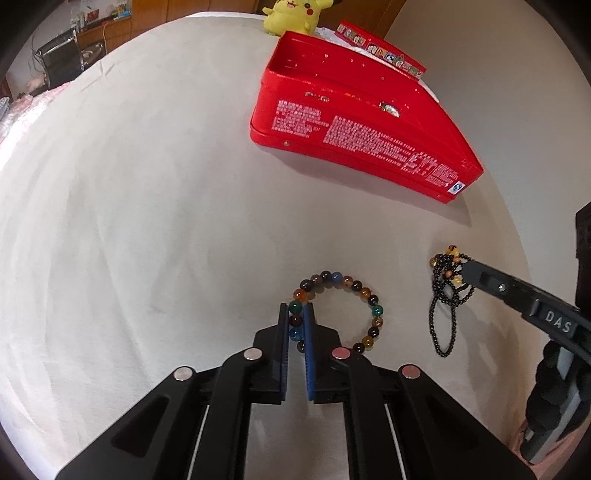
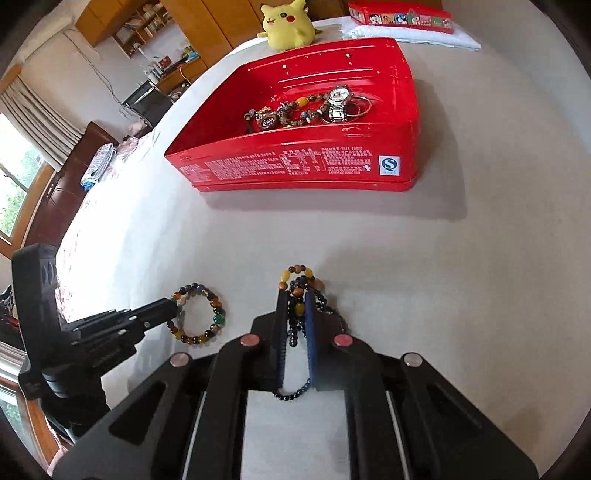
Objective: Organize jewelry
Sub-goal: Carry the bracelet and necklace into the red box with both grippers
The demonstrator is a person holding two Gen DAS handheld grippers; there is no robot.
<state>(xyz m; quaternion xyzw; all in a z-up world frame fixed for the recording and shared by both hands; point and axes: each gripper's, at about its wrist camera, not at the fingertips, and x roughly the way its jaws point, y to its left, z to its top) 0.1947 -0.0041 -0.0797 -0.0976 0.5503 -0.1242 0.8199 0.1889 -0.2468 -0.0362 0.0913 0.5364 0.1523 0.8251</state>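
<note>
My left gripper (image 1: 296, 314) is shut on a multicoloured bead bracelet (image 1: 354, 291) that lies on the white cloth; it also shows in the right wrist view (image 2: 212, 314). My right gripper (image 2: 296, 299) is shut on a black bead necklace with amber beads (image 2: 297, 275); its black loops hang below the fingers in the left wrist view (image 1: 443, 325). The open red tin box (image 2: 295, 170) stands farther back and holds a watch (image 2: 338, 99), rings and several beaded pieces (image 2: 284, 114). In the left wrist view the box (image 1: 351, 136) is at upper right.
A yellow plush toy (image 2: 286, 24) sits behind the box. The red lid (image 2: 400, 16) lies on a folded white cloth at the far right. Furniture and a window are off the bed's left edge.
</note>
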